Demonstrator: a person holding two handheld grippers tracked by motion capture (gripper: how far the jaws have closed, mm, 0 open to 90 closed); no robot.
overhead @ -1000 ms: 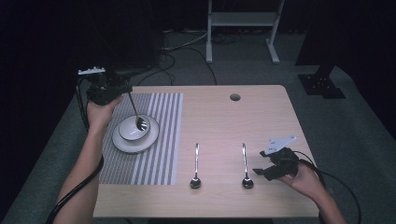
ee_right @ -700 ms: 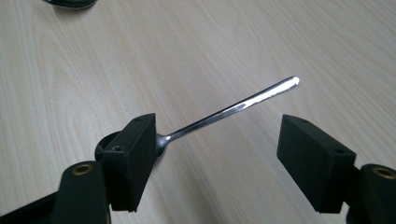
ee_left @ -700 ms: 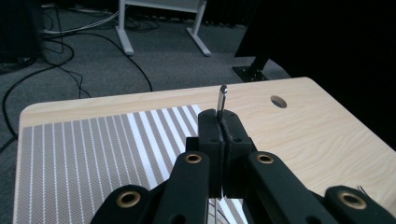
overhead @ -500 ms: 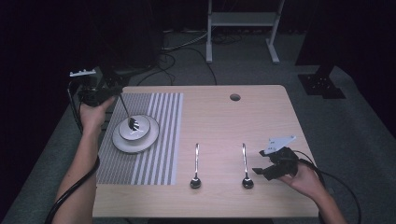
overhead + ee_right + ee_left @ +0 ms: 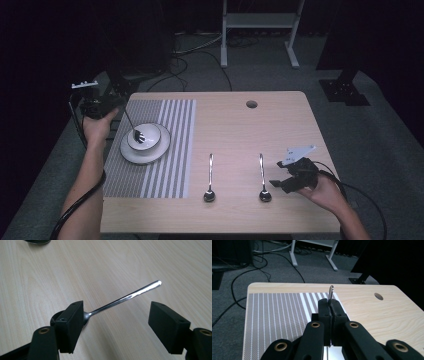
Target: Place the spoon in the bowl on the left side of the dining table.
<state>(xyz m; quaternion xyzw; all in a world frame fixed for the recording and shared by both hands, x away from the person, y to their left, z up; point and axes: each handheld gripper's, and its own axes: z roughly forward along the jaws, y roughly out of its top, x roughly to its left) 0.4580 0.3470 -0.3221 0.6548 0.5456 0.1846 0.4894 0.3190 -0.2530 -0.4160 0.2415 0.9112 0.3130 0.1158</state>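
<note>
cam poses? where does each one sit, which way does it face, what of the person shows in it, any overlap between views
High view: above the person's side, facing forward and down on the table; both forearms, left gripper and right gripper show.
Left gripper view: rides the left gripper, looking across the striped mat; jaws shut on a utensil handle.
Right gripper view: rides the right gripper, looking down at a spoon; jaws open.
Shared: that spoon appears in the high view, as does the mat.

Held spoon [image 5: 131,124] tilted, bowl end down in white bowl [image 5: 144,136] on plate [image 5: 131,154]. Two spoons [image 5: 210,177] [image 5: 262,178] flat on desk, handles pointing away.
</note>
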